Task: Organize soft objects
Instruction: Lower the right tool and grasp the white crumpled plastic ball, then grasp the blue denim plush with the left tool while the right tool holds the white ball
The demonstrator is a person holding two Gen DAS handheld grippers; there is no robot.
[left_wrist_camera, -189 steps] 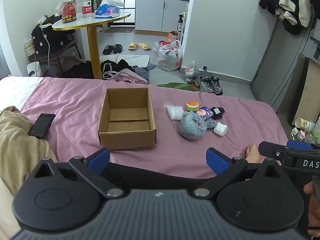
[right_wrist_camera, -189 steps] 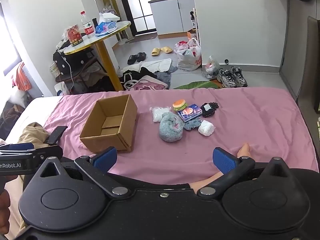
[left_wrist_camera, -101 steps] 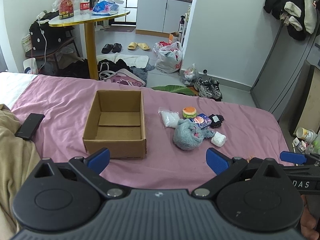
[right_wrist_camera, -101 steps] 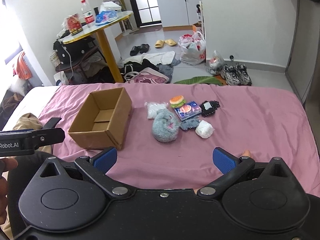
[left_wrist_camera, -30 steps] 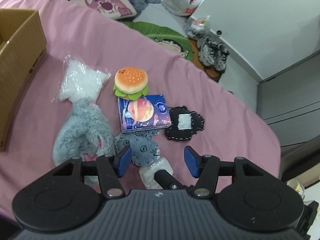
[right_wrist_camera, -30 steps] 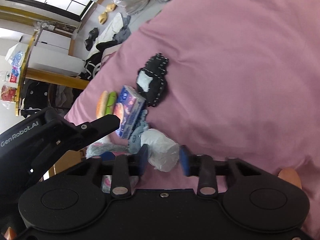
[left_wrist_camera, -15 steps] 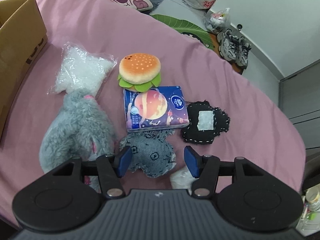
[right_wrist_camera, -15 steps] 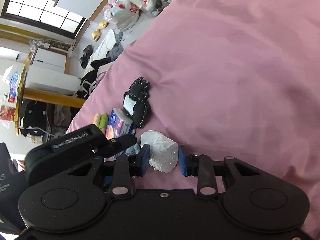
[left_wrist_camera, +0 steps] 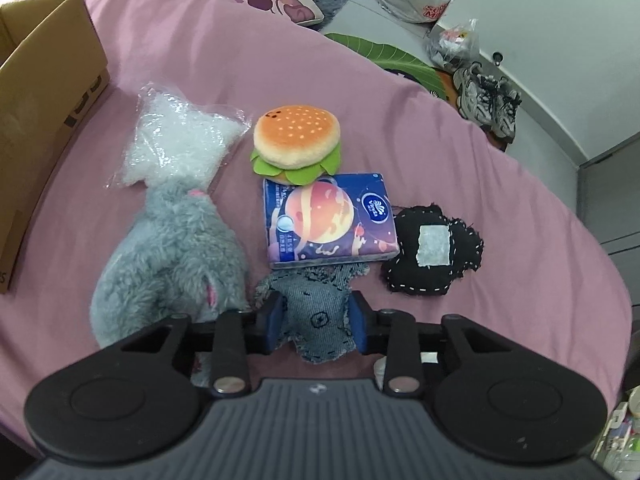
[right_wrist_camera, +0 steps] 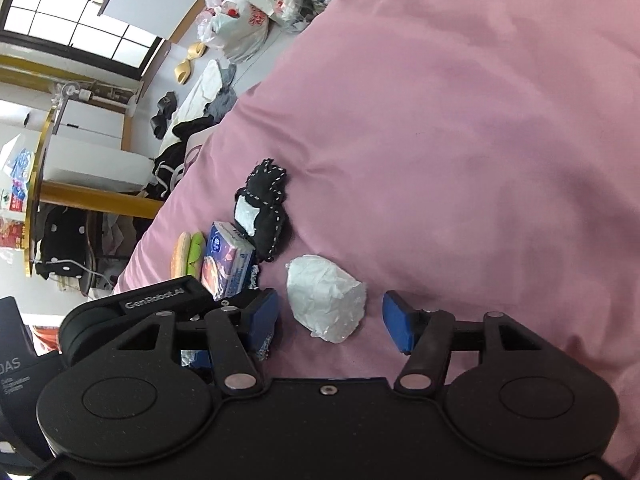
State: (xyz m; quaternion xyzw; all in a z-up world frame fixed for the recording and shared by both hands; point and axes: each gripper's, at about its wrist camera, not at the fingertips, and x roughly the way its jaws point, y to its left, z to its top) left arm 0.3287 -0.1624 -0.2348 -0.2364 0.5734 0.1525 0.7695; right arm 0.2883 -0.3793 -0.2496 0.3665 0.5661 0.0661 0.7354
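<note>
Denim, frayed and grey-blue, filled the gap between the left gripper's blue pads: the small denim plush was clamped there, the jaws drawn in against its two sides, while it lay on the pink bedsheet with its long axis running roughly from 12 to 6 o'clock, straight out along the fingers. The likely next move, a lift and a carry to the cardboard box, would turn on that box lying far out at about 10 o'clock from the jaws, with the grey furry plush touching the denim piece at 9 o'clock and directly in the way. A low sweep would probably drag that plush, so height first seemed wise. At 12 o'clock the tissue pack overlapped the denim's far edge, with the burger plush beyond it, the clear bag of white filling at 11, and the black stitched pouch at 2. Only the right wrist view showed the right gripper, its jaws standing apart and straddling the white crumpled bundle without touching it; the bundle sat centred between the pads, and the left tool's body pressed in close at 9 o'clock. The box did not appear in that view.
</note>
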